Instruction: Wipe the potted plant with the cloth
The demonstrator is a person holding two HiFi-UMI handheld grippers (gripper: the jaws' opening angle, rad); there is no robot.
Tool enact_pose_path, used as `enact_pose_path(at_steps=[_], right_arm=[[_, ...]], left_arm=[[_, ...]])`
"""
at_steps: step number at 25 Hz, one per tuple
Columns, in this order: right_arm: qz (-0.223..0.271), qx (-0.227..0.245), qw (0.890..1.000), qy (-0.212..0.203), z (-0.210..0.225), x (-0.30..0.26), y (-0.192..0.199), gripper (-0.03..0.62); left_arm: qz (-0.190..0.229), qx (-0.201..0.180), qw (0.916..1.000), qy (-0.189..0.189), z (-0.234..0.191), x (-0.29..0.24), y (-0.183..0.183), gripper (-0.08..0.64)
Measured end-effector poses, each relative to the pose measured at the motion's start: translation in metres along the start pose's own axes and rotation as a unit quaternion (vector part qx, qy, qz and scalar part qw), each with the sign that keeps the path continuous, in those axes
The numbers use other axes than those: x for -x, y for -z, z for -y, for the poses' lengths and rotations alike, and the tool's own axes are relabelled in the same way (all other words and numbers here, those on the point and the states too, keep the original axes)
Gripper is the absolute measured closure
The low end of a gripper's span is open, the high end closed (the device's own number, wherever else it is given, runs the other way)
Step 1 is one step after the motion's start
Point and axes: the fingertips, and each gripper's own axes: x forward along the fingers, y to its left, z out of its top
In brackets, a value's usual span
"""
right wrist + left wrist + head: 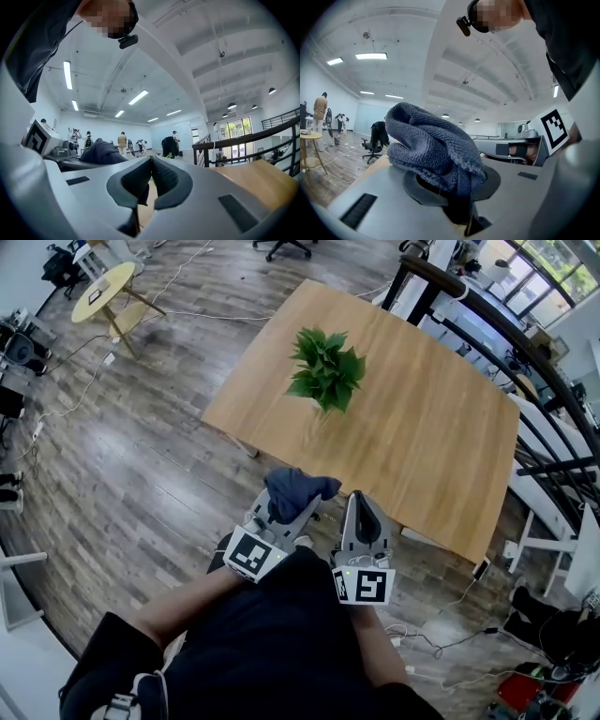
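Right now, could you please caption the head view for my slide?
Left gripper holds a blue cloth, right gripper shut and empty, potted plant ahead on the wooden table.

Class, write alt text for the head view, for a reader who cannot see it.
Seen from above, a person holds two claws close to the body: the left claw is shut on a bunched blue-grey cloth, the right claw shut and empty. Ahead, a leafy green potted plant stands on a wooden table, well clear of both.
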Motion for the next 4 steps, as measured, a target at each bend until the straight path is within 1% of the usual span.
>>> enact_pose_path(at_steps=[4], right_arm=[[0.006, -0.014, 1.000, -0.028, -0.026, 0.002, 0.002, 0.575]], left_arm=[[-0.006, -0.001, 0.9996, -0.026, 0.001, 0.019, 0.005, 0.466]])
